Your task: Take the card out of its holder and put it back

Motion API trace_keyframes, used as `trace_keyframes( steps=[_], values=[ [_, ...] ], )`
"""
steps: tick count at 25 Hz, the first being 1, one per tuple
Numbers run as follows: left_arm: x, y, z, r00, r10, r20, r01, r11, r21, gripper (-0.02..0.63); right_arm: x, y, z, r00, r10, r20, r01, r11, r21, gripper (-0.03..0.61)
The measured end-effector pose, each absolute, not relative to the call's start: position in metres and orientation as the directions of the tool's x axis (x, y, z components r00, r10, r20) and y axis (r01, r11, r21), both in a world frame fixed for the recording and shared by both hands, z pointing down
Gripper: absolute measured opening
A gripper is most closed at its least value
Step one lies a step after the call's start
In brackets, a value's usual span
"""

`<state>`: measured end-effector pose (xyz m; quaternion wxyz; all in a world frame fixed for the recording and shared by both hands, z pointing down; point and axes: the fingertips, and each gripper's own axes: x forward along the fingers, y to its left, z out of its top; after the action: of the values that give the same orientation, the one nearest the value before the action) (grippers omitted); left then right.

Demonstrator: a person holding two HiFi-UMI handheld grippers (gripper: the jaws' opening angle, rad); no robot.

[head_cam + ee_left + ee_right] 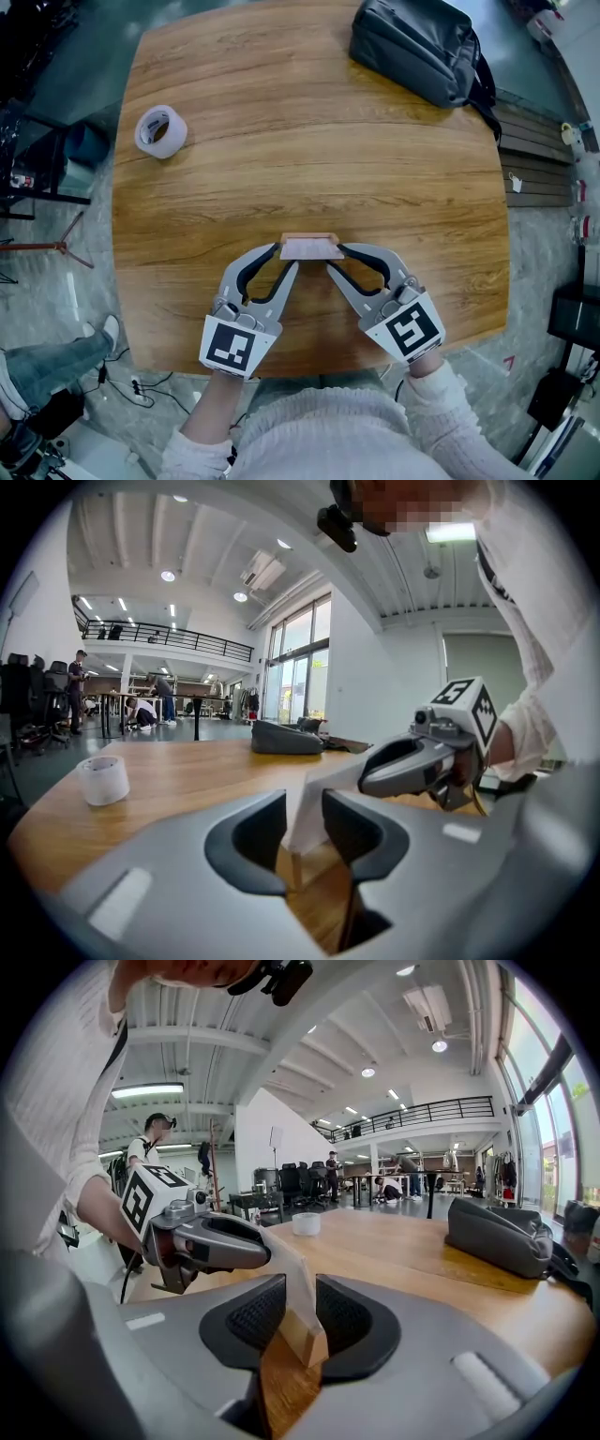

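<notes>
Near the front edge of the wooden table (309,141), the card (309,248) is standing in its small wooden holder (307,1337), with the two grippers reaching in on it from either end. The left gripper (304,817) is coming at the card's left end. Its jaws are standing apart with the white card rising between them, and the gap is wider than the thin card, so the pads are not pinching it. The right gripper (300,1309) is meeting the other end, and its ribbed pads are closing on the wooden holder, with the card leaning up out of the block between them. In the head view, the two grippers are forming a shallow V, their tips almost touching the card's two ends and their marker cubes sitting back by the person's cream sleeves. Farther off, a roll of clear tape (160,131) is lying near the table's far left corner, well apart from the card. A dark bag (417,47) is resting at the far right corner. Beyond the table, people are standing and sitting around desks in a large, bright hall.
</notes>
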<state>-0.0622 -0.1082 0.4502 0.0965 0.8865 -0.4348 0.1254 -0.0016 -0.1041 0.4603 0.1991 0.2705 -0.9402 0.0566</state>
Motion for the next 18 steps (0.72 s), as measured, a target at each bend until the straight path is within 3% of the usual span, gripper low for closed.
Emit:
trace_keyframes(
  steps=[5,18],
  values=[
    [-0.069,-0.106,0.442,0.573,-0.767,0.287,-0.815,-0.570,0.103,0.137,0.003,-0.102,0.448,-0.768,-0.519,0.375,-0.559,0.829,0.004,0.100],
    [-0.072,-0.069,0.407,0.569,-0.790,0.227,-0.822,-0.542,0.173,0.132,0.010,-0.067,0.412,-0.749,-0.557,0.359,-0.588,0.808,0.028,0.097]
  ],
)
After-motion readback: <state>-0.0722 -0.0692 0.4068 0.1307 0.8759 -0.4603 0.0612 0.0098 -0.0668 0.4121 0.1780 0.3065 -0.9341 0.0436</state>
